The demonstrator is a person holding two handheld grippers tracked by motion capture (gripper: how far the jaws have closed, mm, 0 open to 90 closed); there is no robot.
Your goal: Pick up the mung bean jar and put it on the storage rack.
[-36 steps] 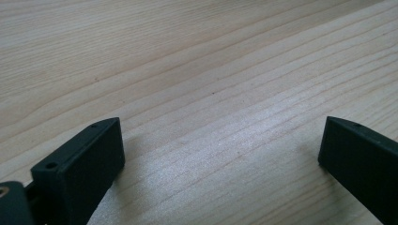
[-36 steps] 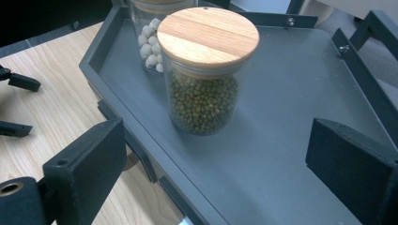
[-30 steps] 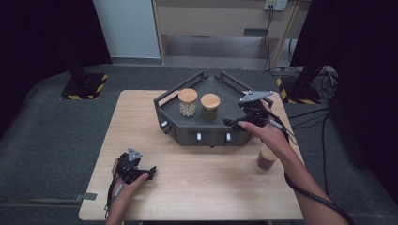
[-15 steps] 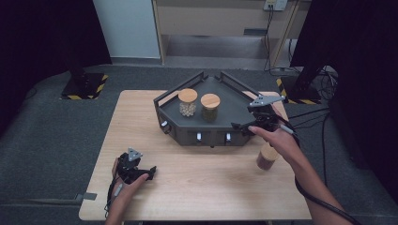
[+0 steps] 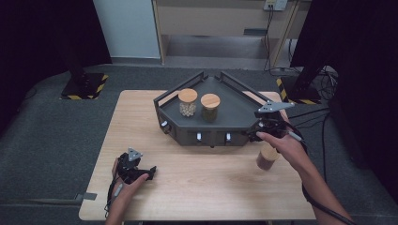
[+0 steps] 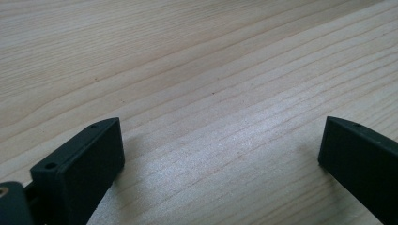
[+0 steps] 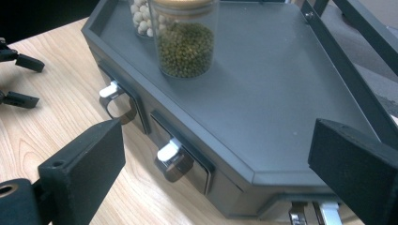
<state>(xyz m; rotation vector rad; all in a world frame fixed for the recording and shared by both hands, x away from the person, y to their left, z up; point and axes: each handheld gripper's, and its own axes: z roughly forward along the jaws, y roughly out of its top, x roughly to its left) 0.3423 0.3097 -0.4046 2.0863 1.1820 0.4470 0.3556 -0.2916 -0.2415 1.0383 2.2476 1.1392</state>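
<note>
The dark grey metal six-sided tray stand (image 5: pixel 244 117) with railed edges and silver-handled front drawers (image 7: pixel 171 159) sits at the wooden table's (image 5: pixel 211 187) far middle, unlabelled. The right gripper (image 5: pixel 263 129) hovers open-jawed at its front right corner; the left gripper (image 5: pixel 141 173) rests open, empty.
</note>
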